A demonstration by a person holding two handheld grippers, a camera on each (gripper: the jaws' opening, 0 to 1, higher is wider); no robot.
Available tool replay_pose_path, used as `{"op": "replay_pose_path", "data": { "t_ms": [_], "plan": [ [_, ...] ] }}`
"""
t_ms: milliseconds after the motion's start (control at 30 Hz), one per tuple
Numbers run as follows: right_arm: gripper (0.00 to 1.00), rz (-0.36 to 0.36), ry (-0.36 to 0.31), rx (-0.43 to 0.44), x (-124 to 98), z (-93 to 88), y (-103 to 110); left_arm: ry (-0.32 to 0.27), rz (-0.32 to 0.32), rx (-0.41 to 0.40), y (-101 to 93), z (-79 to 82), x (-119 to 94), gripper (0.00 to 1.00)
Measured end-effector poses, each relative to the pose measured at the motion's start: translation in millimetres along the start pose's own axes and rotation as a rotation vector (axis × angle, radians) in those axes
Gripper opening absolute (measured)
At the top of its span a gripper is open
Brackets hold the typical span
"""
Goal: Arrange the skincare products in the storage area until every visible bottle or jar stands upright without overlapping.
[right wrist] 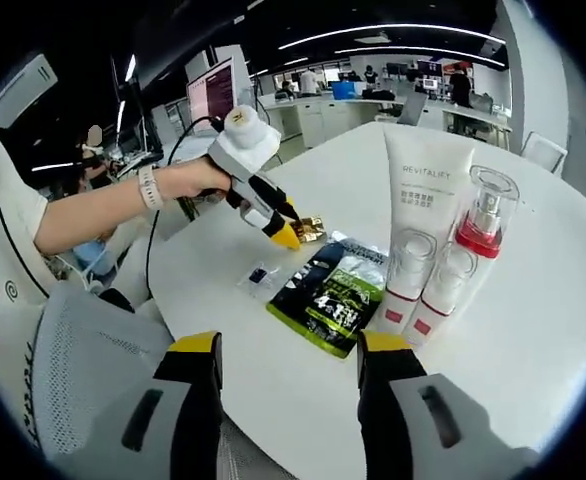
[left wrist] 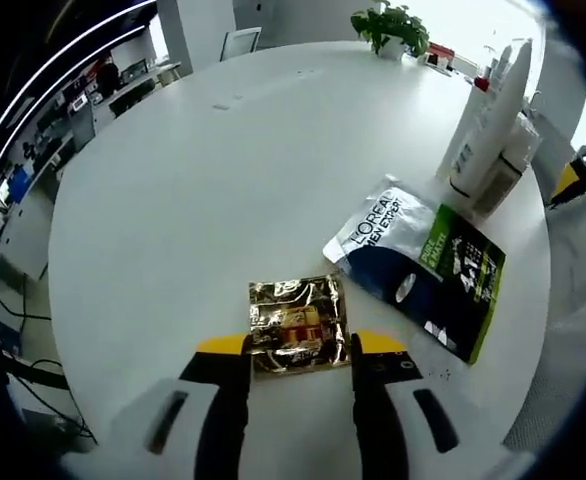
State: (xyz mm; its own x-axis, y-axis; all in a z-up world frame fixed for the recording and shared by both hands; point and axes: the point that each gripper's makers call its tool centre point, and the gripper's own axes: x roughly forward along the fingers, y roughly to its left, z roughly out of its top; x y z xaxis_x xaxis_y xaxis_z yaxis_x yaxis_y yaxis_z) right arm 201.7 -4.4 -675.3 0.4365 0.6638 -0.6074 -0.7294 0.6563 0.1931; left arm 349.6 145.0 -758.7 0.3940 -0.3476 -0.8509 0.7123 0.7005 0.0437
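Note:
A gold foil sachet point(left wrist: 298, 322) lies flat on the white round table point(left wrist: 223, 180), between the yellow tips of my left gripper point(left wrist: 300, 346), which is open around it. To its right lies a dark L'Oreal pouch point(left wrist: 413, 262) with a green panel. Beyond it, white tubes point(left wrist: 488, 120) stand upright. In the right gripper view a white Revitalift tube point(right wrist: 428, 200), a clear bottle with a red collar point(right wrist: 478, 235) and a smaller bottle point(right wrist: 405, 285) stand together beside the pouch point(right wrist: 333, 295). The left gripper point(right wrist: 291, 235) touches down at the gold sachet point(right wrist: 311, 229). My right gripper point(right wrist: 293, 350) hovers open and holds nothing.
A small clear sachet point(right wrist: 260, 275) lies left of the pouch. A potted plant point(left wrist: 391, 25) stands at the table's far edge. A person's hand point(right wrist: 173, 183) holds the left gripper. A mesh chair point(right wrist: 83, 385) sits by the near table edge, with office desks behind.

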Motion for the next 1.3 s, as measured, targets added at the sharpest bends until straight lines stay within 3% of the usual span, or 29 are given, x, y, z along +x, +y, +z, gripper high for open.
{"op": "replay_pose_path", "data": {
  "t_ms": [267,567,800,967,1300],
  "plan": [
    [0.47,0.065,-0.06,0.048,14,14.3,10,-0.029,-0.018,0.017,-9.2,-0.5,-9,0.38],
    [0.4,0.11,-0.093,0.097,29,23.4,15,-0.077,-0.061,0.082,-46.7,-4.5,-30,0.38],
    [0.35,0.139,-0.102,0.137,36,20.4,17,-0.115,-0.101,0.123,-70.8,-4.9,-42,0.37],
    [0.33,0.161,-0.118,0.187,36,18.1,15,-0.131,-0.122,0.196,-89.5,-6.3,-50,0.37],
    [0.29,0.171,-0.143,0.246,37,17.6,12,-0.202,-0.16,0.305,-107.8,2.8,-61,0.37]
  ]
}}
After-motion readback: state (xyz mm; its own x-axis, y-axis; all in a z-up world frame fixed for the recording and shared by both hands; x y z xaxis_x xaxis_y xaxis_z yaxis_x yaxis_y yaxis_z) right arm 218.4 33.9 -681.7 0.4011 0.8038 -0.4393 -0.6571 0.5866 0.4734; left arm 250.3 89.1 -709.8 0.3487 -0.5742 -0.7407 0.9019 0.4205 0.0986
